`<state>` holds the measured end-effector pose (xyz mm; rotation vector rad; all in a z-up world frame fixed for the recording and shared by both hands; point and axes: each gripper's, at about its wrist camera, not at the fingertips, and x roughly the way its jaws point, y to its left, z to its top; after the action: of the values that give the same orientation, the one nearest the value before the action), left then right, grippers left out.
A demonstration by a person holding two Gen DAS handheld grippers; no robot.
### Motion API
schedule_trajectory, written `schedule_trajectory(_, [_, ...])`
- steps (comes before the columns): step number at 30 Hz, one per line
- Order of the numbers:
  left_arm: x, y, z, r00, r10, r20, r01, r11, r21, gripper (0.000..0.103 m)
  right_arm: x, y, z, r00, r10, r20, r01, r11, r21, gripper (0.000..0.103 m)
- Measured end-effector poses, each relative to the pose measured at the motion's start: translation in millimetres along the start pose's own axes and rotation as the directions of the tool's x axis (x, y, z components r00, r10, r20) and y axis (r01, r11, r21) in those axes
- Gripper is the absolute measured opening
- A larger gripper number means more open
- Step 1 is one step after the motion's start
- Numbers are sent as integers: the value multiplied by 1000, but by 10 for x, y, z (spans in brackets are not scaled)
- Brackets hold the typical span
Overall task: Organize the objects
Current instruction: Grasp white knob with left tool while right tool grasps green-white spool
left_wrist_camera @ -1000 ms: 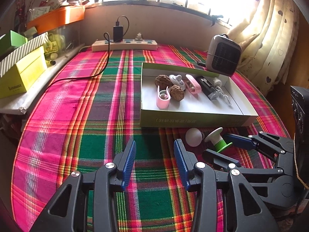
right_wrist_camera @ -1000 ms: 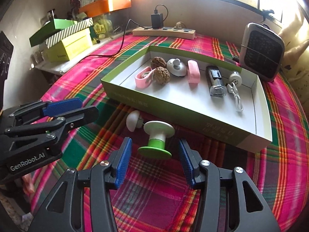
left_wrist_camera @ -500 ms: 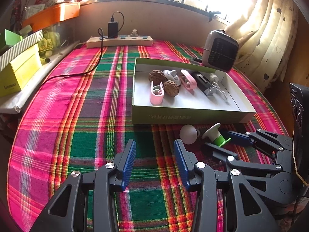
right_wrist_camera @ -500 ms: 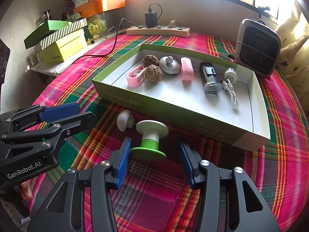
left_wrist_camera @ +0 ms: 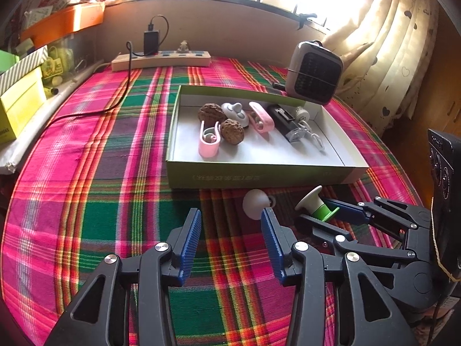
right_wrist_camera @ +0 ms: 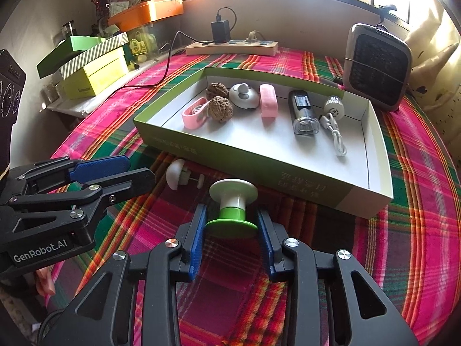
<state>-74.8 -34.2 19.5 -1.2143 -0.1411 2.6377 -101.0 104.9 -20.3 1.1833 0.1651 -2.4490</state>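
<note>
Green-and-white spool [right_wrist_camera: 232, 208] is the thing at hand, standing upright on the plaid tablecloth [right_wrist_camera: 417, 230] just in front of the near wall of the box, its wide green base pinched between the blue pads of the right gripper [right_wrist_camera: 232, 219], whose jaws are closed in against that base on both sides. From the left wrist view the same spool [left_wrist_camera: 316, 203] sits between the right gripper's [left_wrist_camera: 319, 214] two fingers, tilted as that camera sees it.

Largest on the table is the shallow green cardboard box [right_wrist_camera: 259, 163] with a white inside. Along its far half lie, from left to right in the right wrist view, a pink clip [right_wrist_camera: 195, 113], two walnuts [right_wrist_camera: 219, 109], a white round gadget [right_wrist_camera: 243, 96], a pink oblong case [right_wrist_camera: 268, 104], a black and clear flashlight-like device [right_wrist_camera: 303, 113] and a small white fan with a cord [right_wrist_camera: 333, 110].

Behind the box's far right corner stands a grey mini heater [right_wrist_camera: 378, 67]; a beige power strip [right_wrist_camera: 232, 47] with a black charger plugged in lies by the wall.

Left gripper [left_wrist_camera: 230, 219] hovers over bare cloth with its jaws spread wide and nothing between them. A small white knob with a short axle [right_wrist_camera: 180, 175] lies on the cloth just beside its right finger, near the spool but apart from it.
</note>
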Motion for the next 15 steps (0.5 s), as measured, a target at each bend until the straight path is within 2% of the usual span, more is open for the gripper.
schedule_trajectory(15, [238, -195, 96, 999, -2, -44, 4, 999, 37, 43, -121, -292, -94, 999, -41, 3, 41, 998, 47, 35])
